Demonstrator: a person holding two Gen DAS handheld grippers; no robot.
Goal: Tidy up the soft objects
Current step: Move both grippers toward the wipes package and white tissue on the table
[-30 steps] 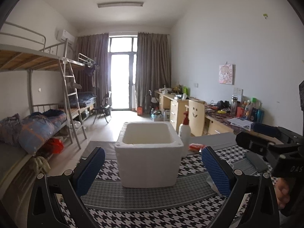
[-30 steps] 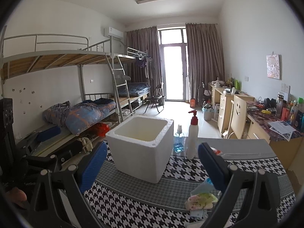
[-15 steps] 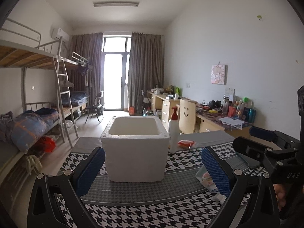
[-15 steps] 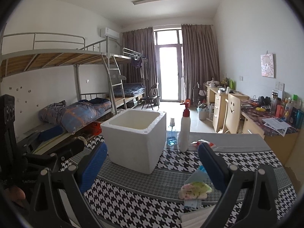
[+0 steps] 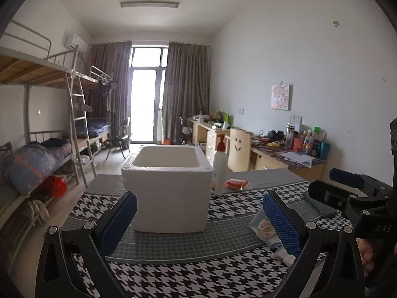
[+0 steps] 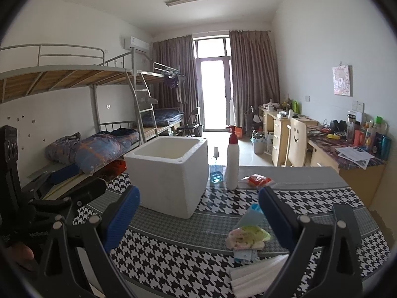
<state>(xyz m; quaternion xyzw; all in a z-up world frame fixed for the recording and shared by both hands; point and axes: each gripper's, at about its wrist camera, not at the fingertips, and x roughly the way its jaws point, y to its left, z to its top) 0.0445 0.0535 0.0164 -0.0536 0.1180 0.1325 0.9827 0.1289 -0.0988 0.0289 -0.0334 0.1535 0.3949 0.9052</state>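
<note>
2 wide-open empty claws, left claw [image 5: 198,219] and right claw [image 6: 198,214]; 1 foam box [image 6: 171,171].

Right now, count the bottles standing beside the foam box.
2: a white pump bottle right of the foam box, and a small blue bottle between them, further back. Others may hide behind the box.

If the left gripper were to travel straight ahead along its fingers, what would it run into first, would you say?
Most likely the white foam box, which sits centred between the open fingers of the left gripper. Nothing shows in between but patterned tablecloth, though the depth is hard to judge.
</note>
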